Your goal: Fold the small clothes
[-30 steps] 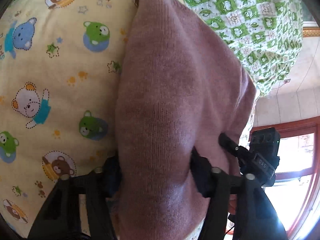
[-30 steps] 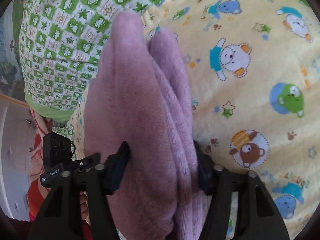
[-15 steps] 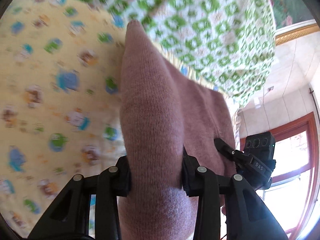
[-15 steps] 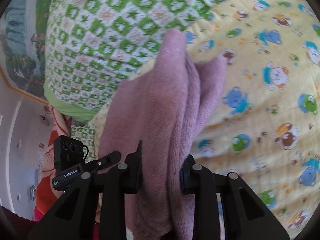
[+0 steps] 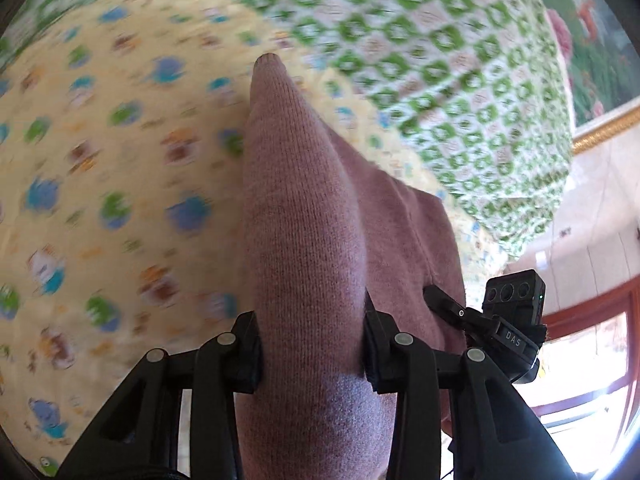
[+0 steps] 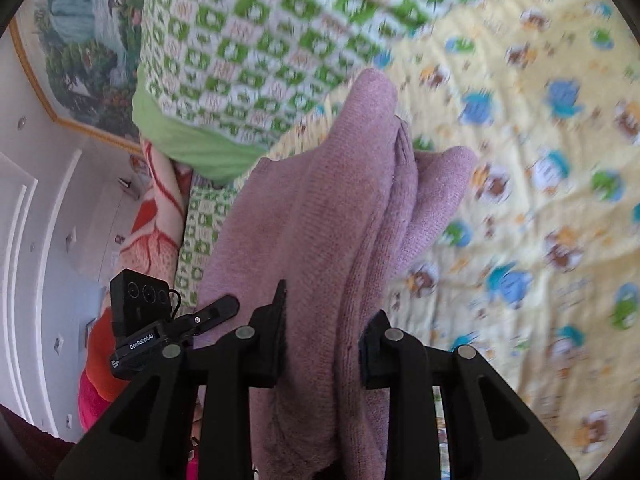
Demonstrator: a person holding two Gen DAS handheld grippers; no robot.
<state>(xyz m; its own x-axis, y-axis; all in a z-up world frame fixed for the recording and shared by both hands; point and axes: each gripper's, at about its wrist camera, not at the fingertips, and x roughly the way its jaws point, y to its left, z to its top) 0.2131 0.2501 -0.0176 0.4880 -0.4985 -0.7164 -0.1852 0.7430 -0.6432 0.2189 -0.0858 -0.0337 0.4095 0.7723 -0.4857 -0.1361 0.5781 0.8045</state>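
Observation:
A mauve knitted garment (image 5: pixel 304 240) hangs bunched between both grippers above the yellow bear-print bedsheet (image 5: pixel 100 168). My left gripper (image 5: pixel 312 356) is shut on one thick fold of it. My right gripper (image 6: pixel 324 344) is shut on another fold of the same garment (image 6: pixel 328 208), whose layers droop forward toward the sheet. Each view shows the other gripper's black camera block beside the cloth: the right gripper in the left wrist view (image 5: pixel 508 320), the left gripper in the right wrist view (image 6: pixel 144 304). The garment hides the fingertips' inner faces.
A green-and-white checked quilt (image 5: pixel 440 52) is piled at the far side of the bed, also seen in the right wrist view (image 6: pixel 248 40). A framed landscape painting (image 6: pixel 80 40) hangs on the wall. A red-framed window (image 5: pixel 592 352) is at the right.
Both grippers have closed tighter on the garment and lifted it up and back from the sheet; the bed looks farther away and blurred by motion.

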